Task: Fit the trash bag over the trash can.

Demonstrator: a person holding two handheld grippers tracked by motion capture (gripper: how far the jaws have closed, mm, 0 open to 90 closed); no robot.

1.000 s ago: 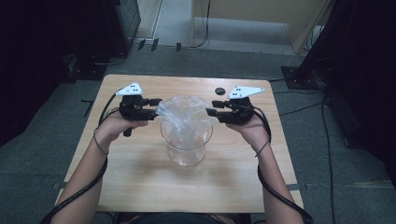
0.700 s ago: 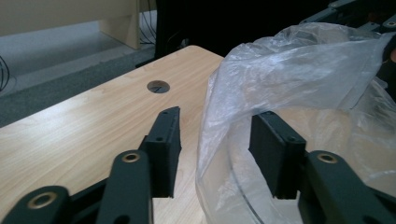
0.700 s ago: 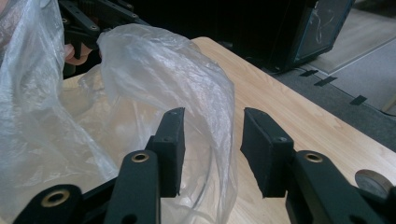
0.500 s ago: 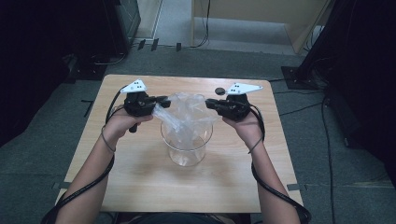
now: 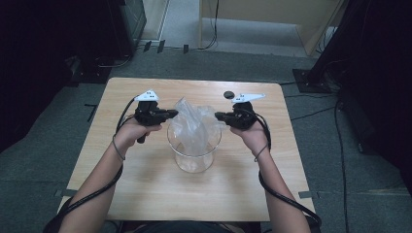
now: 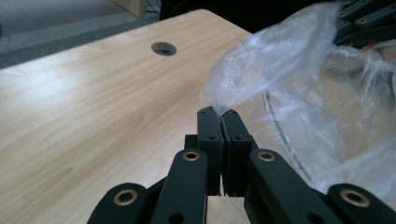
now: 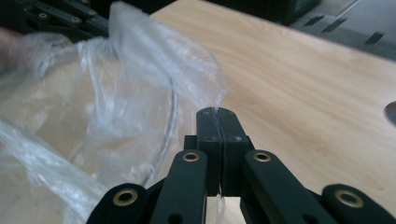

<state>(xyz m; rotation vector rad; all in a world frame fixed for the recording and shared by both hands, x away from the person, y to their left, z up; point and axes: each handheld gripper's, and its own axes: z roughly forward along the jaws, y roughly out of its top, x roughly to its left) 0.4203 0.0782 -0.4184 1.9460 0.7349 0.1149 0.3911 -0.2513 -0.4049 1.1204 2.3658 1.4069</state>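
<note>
Both grippers, left gripper (image 5: 171, 114) and right gripper (image 5: 219, 115), are clamped on opposite edges of a clear plastic bag (image 5: 194, 127) draped inside a glass bowl (image 5: 193, 158) at the table's (image 5: 145, 194) centre. If the thin film is pulled apart too hard, it could be torn or slipped from the jaws, or the bowl could be tipped.

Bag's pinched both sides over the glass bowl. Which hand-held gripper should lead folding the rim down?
Neither clearly; slight edge right. Both the left hand-held gripper and right hand-held gripper are shut on the plastic bag, flanking the glass bowl. The right's pinched edge looks closer to the rim.
</note>
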